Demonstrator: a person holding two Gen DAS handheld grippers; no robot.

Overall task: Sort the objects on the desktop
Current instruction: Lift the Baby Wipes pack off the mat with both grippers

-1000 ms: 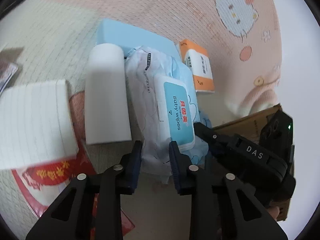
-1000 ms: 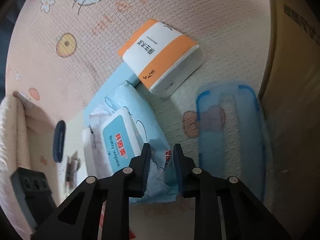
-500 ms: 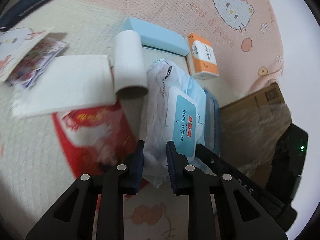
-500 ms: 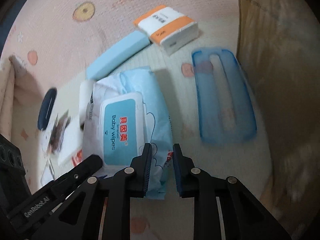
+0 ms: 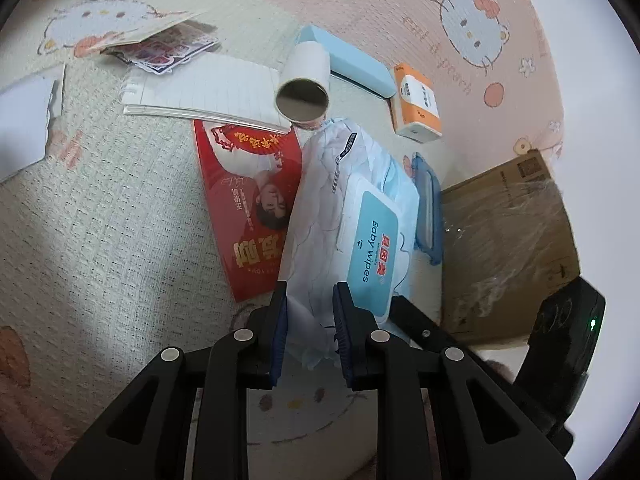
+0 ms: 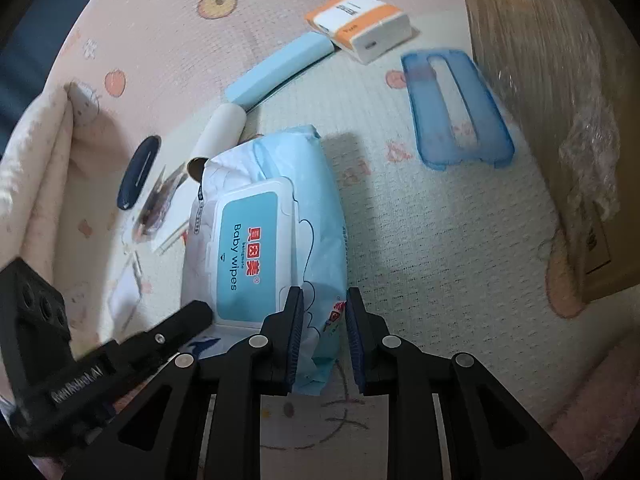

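Both hand-held grippers, left (image 5: 308,330) and right (image 6: 322,338), pinched the baby wipes pack's (image 6: 260,236) near seam, held above the mat (image 6: 440,240). Soft, floppy, probably heavy; seam grip suits. Cardboard box (image 5: 504,248) beside pack.

1. Left wrist view: fisheye, set just behind the left claw (image 5: 309,330), looking steeply down, close above the play mat (image 5: 120,220).
2. Right wrist view: fisheye, set just behind the right claw (image 6: 323,336), same steep downward look, equally near.
3. Shared ground: baby wipes pack (image 5: 352,216) (image 6: 264,240), orange tissue pack (image 5: 416,104) (image 6: 360,26), blue lid (image 5: 426,208) (image 6: 456,108), cardboard box (image 5: 508,240) (image 6: 552,80).
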